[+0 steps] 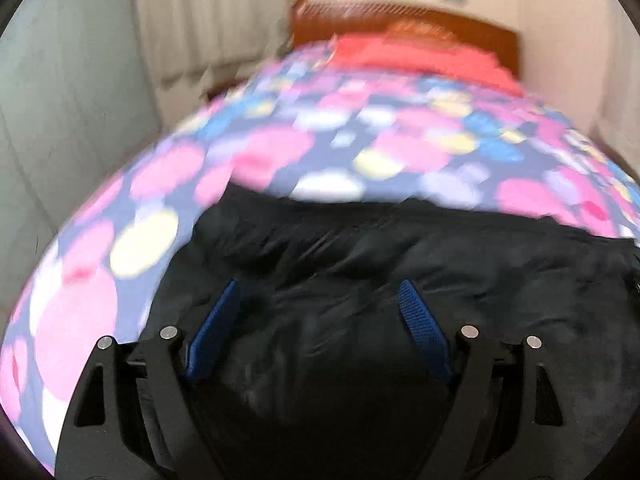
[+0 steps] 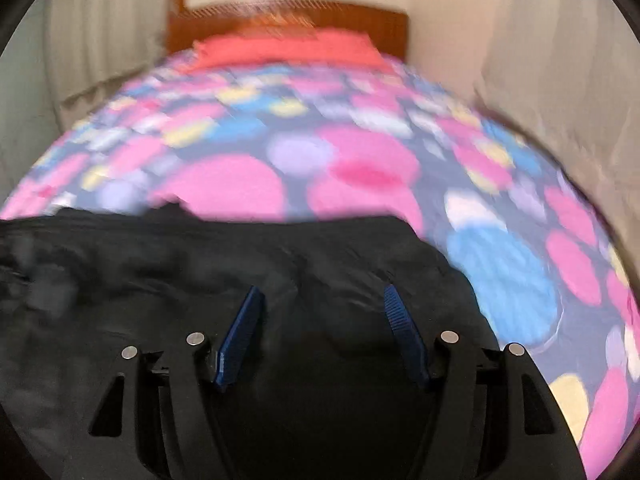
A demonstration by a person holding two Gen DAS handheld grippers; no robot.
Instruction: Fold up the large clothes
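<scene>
One bed (image 1: 100, 320) fills both pictures. Its cover has big round spots of pink, blue, yellow and white on dark blue. The pictures are blurry, so no words or labels can be read anywhere.

One big black piece of clothing (image 1: 400, 264) lies on the near part of the bed, rumpled and puffy. In the right view the same black clothing (image 2: 160, 272) spreads off to the left side.

At the far end of the bed sits one red pillow or blanket (image 2: 288, 50), and behind it one brown wooden headboard (image 2: 360, 16). Pale curtains (image 1: 208, 28) hang by the wall.

There are two claws, one in each view. The left claw (image 1: 320, 292) is wide open, its two blue fingers (image 1: 216, 328) spread apart just over the black clothing. The right claw (image 2: 322, 300) is open too, a bit less wide, with two blue fingers (image 2: 404, 332) over the clothing. Neither claw pinches any cloth.
</scene>
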